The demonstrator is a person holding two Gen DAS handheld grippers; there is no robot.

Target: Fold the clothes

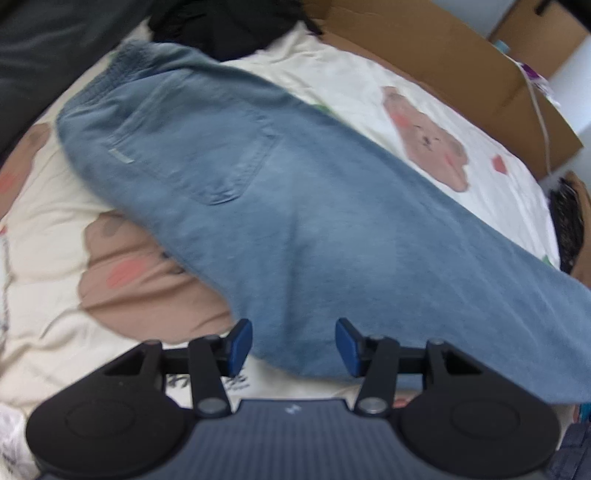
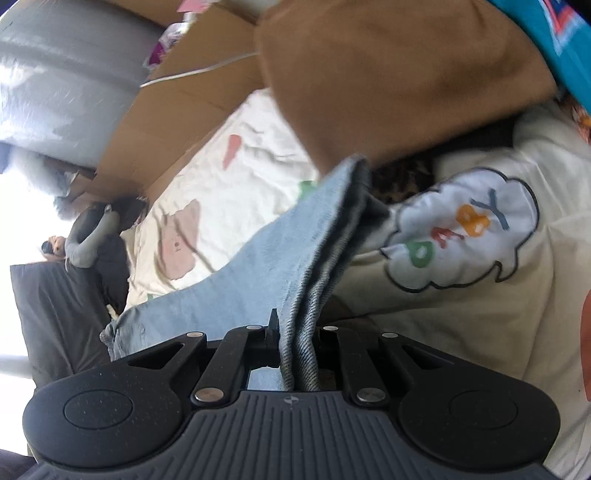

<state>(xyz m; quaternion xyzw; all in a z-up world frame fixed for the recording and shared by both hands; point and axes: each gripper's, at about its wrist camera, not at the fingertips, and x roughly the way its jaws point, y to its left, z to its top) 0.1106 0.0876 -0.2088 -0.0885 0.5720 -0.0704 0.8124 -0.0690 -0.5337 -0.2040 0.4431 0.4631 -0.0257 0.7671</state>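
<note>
A pair of light blue jeans (image 1: pixel 280 206) lies spread over a cream bedsheet (image 1: pixel 354 85) printed with pink-brown bears, the elastic waistband toward the upper left of the left wrist view and a back pocket facing up near the middle of the cloth. From there the denim runs down and to the right, out past the lower right edge of that view. The left gripper (image 1: pixel 293 345) hangs over the lower edge of the jeans with its jaws standing apart; the blue pads (image 1: pixel 239 345) show on either side with open space between them, the denim lies below and beyond them, and neither pad presses on the cloth. The right gripper (image 2: pixel 295 332) is clamped tight on the jeans (image 2: pixel 295 258): several stacked layers of denim pass straight between its black fingers and come out toward the camera, and from the grip the cloth rises as a taut folded ridge away toward the bed, hanging free of the sheet (image 2: pixel 236 173) beneath it. Just right of that ridge the sheet shows a cloud shape (image 2: pixel 465 236) with coloured letters. A brown cardboard box (image 1: pixel 461 62) stands along the far side of the bed, a dark heap of clothing (image 1: pixel 225 26) lies beyond the waistband, and a tan garment (image 2: pixel 399 85) fills the upper part of the right wrist view
</note>
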